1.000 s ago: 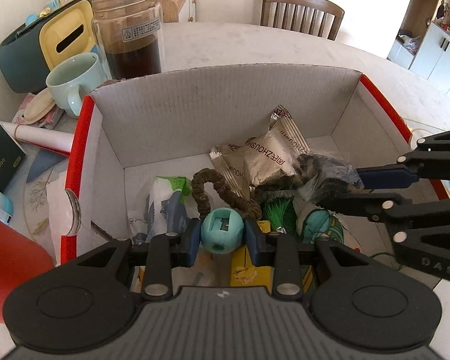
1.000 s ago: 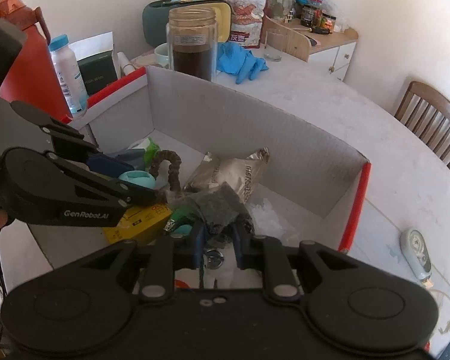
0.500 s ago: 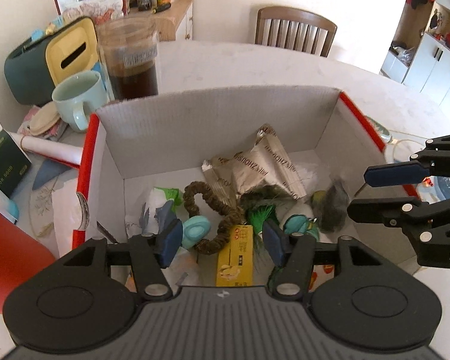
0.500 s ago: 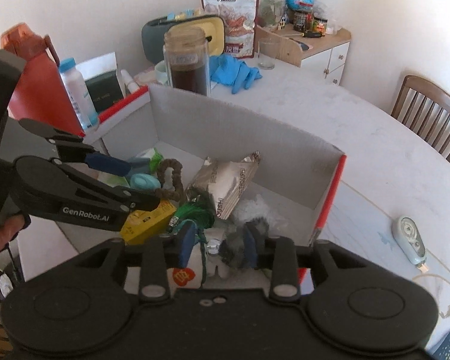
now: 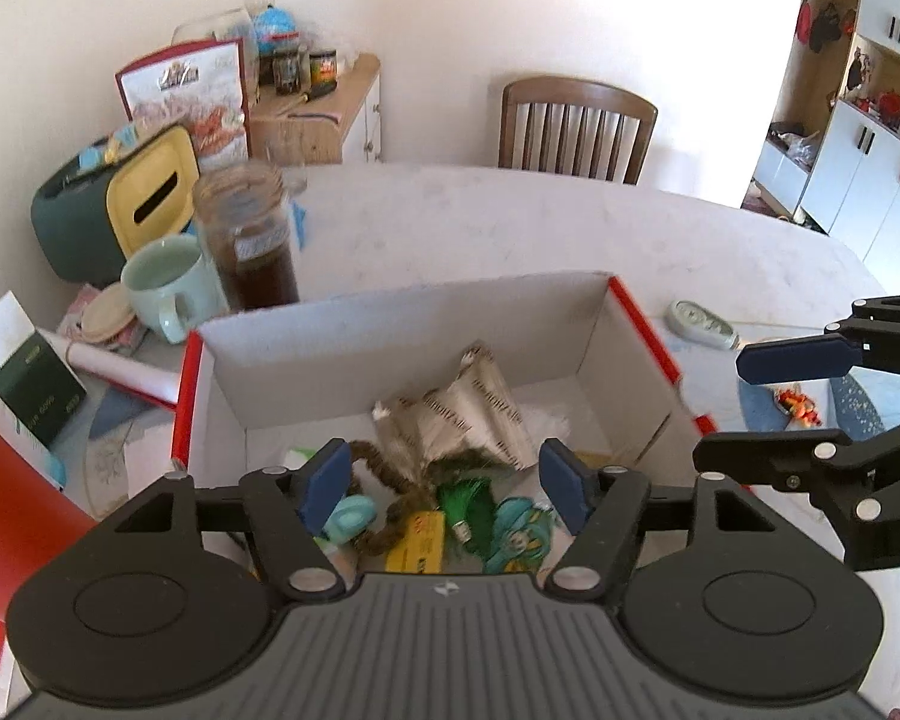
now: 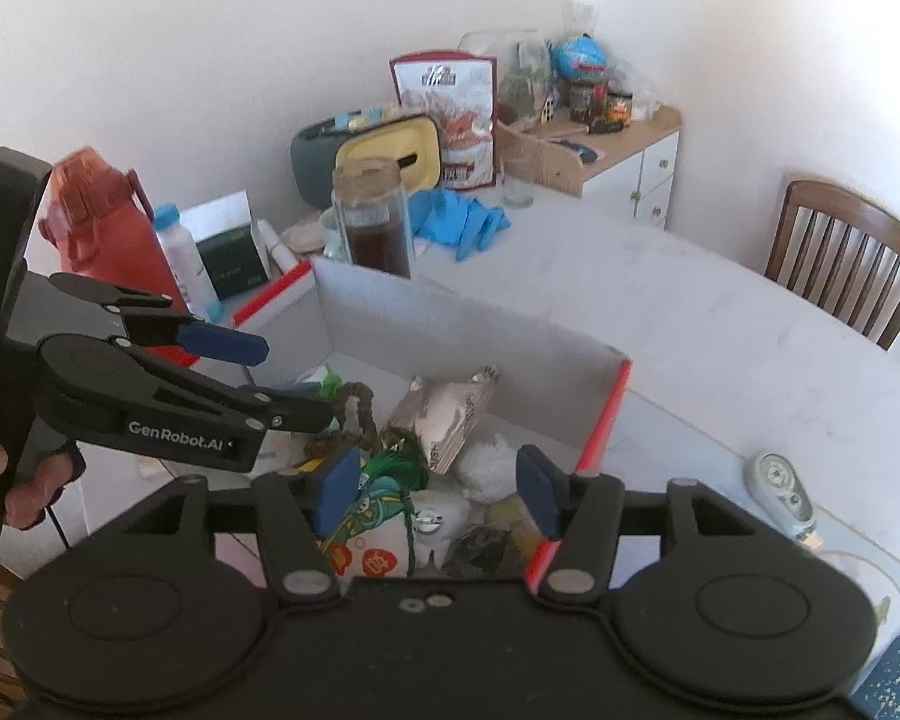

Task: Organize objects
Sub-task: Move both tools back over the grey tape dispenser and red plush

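A white cardboard box (image 5: 402,354) with red edges stands on the table and holds small things. In it lie a teal round object (image 5: 348,517), a brown braided loop (image 5: 390,480), a silver snack packet (image 5: 468,414), a yellow packet (image 5: 417,546), a green tassel (image 5: 465,498) and a teal cartoon toy (image 5: 519,534). A dark fuzzy item (image 6: 480,549) lies at the box's near corner. My left gripper (image 5: 444,486) hangs above the box, its jaws opening, nothing between them. My right gripper (image 6: 435,489) also hovers over the box (image 6: 450,330), jaws opening and empty.
Left of the box stand a jar of dark liquid (image 5: 252,240), a pale green mug (image 5: 165,285), a green and yellow tissue holder (image 5: 120,204) and a red bottle (image 6: 108,234). A small white device (image 6: 780,492) lies on the table to the right. A wooden chair (image 5: 576,126) stands behind.
Both grippers let go and rose away from the box. The left released the teal round object, the right released the dark fuzzy item; both things now lie in the box.
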